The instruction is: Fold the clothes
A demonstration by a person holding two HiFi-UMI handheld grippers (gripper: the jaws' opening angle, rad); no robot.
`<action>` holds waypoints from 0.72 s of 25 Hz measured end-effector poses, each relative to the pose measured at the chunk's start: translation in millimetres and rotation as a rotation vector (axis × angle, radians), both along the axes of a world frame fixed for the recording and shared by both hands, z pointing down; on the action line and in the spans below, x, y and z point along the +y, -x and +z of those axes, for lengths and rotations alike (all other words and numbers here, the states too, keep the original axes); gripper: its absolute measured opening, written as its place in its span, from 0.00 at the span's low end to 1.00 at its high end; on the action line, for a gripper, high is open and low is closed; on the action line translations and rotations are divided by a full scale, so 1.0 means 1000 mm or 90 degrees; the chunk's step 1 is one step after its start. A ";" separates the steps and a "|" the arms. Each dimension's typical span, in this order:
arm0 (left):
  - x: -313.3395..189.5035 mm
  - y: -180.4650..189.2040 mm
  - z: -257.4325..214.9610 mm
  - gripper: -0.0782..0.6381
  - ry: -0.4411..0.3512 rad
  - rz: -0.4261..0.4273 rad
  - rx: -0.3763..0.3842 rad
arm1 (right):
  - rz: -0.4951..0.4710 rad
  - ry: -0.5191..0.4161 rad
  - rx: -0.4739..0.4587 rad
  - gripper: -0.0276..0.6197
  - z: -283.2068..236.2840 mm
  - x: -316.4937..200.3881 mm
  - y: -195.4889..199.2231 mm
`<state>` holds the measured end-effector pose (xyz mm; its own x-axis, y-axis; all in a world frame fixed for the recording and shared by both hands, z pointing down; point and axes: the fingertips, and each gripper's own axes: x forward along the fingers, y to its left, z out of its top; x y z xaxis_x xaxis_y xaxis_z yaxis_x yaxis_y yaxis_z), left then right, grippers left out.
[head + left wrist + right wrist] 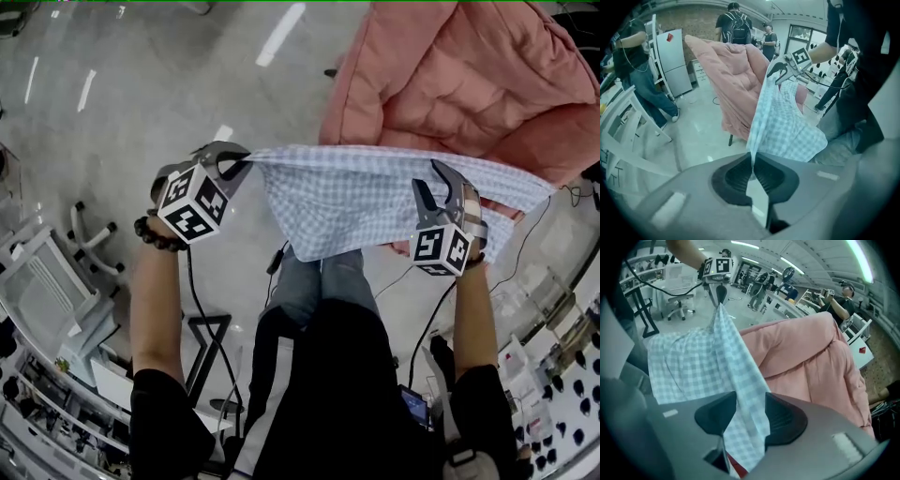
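A blue-and-white checked shirt [347,202] hangs stretched in the air between my two grippers, in front of the person's legs. My left gripper [230,155] is shut on one edge of it; in the left gripper view the cloth [787,126] is pinched thin between the closed jaws of that gripper [752,171]. My right gripper [441,178] is at the other end. In the right gripper view its jaws [750,416] stand apart, and the shirt [708,362] runs loosely through the gap without being pressed. Each gripper appears in the other's view: the right [780,70], the left [719,294].
A large pink quilt [469,75] lies heaped just beyond the shirt, and the shirt's right end reaches over it. White chairs [89,239] and cables [202,309] stand on the floor at the left. Other people stand in the background [736,23].
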<state>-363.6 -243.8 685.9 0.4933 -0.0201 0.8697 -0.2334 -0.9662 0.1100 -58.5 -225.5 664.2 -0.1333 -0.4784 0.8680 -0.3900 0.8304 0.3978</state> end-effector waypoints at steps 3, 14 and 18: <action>-0.002 0.005 -0.008 0.13 -0.008 -0.009 0.011 | -0.014 -0.023 0.019 0.34 -0.012 -0.002 0.001; 0.006 0.000 -0.032 0.13 -0.052 0.011 0.024 | -0.032 -0.035 0.080 0.41 0.004 -0.041 -0.017; 0.006 0.002 -0.036 0.13 -0.071 0.010 0.024 | -0.035 -0.025 0.077 0.25 -0.004 -0.048 -0.017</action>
